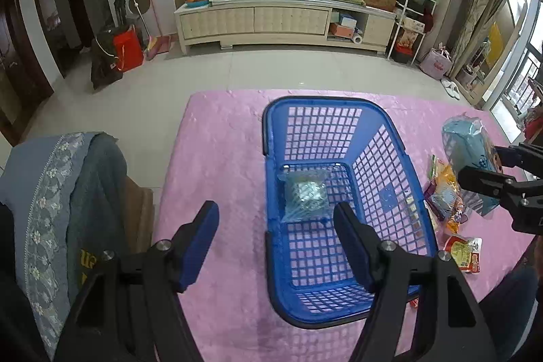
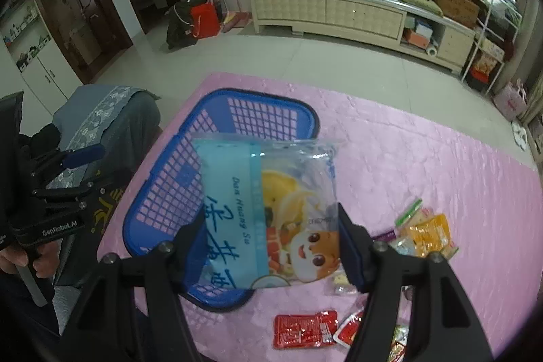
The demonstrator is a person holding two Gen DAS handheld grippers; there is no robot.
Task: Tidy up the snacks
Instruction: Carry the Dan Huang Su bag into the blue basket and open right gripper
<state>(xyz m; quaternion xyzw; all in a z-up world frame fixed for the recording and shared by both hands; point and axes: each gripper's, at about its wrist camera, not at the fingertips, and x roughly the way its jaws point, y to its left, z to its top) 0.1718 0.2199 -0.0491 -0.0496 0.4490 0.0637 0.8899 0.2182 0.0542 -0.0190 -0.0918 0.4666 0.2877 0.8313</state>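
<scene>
**Snack bag held clear for the basket**

Space beside the blue basket (image 1: 339, 209) is kept by the left gripper (image 1: 275, 243), its jaws spread with nothing between them, so the mouth is left unobstructed. One clear packet (image 1: 305, 195) is already laid on the basket floor. To the right, the large blue snack bag (image 2: 271, 209) is pinched by the right gripper (image 2: 271, 250) above the pink cloth (image 2: 424, 158), presumably for dropping in. Small packets (image 2: 424, 233) are left loose, awaiting sorting.

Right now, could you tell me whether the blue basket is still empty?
No, the blue basket already holds one clear packet on its floor.
</scene>
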